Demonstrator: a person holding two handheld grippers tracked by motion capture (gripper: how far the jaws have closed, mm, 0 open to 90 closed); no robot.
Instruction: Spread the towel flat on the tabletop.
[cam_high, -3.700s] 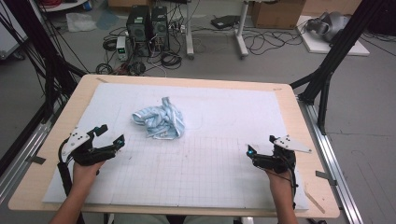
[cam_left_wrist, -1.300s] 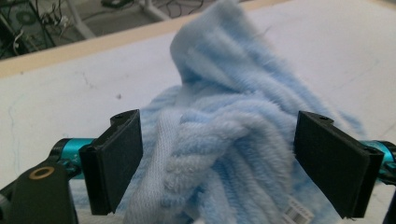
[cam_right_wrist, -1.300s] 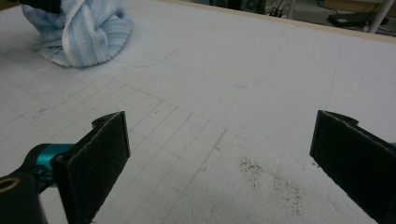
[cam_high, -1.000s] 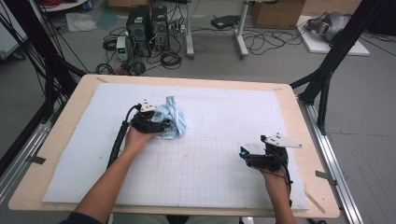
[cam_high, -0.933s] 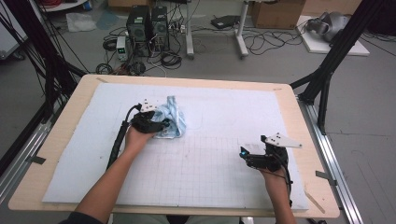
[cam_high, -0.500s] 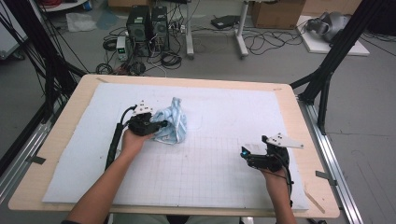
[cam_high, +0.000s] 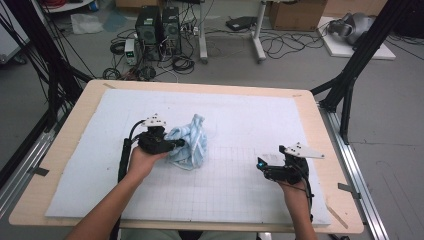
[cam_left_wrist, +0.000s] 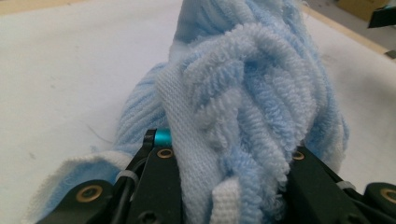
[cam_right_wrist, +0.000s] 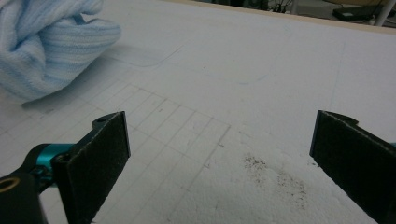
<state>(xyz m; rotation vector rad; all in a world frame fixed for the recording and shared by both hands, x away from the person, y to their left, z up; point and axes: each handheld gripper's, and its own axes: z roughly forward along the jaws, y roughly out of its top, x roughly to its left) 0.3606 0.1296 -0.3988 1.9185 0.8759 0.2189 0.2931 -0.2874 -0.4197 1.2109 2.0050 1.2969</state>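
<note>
Since the earlier frame, your left hand-held gripper (cam_high: 176, 144) has crossed from the near-left part of the desk (cam_high: 80, 107) to the towel (cam_high: 192, 141), and its jaws have just been closing with the cloth between them. They now stand clamped on the towel's left side; in the left gripper view the terry folds (cam_left_wrist: 243, 107) bulge up between the 2 black jaws.

That towel is a crumpled light-blue and white striped bundle, bunched up tall at your gripper, sitting left of the middle of the white gridded mat (cam_high: 240, 190) that covers the desk. Its near edge hangs just above the mat.

Your right hand-held gripper (cam_high: 265, 169) rests over the near-right part of the mat, well apart from the towel, its jaws spread wide with nothing between them. In the right gripper view the towel (cam_right_wrist: 46, 42) lies ahead and to the left, and dark specks (cam_right_wrist: 275, 175) mark the mat between the jaws.
</note>
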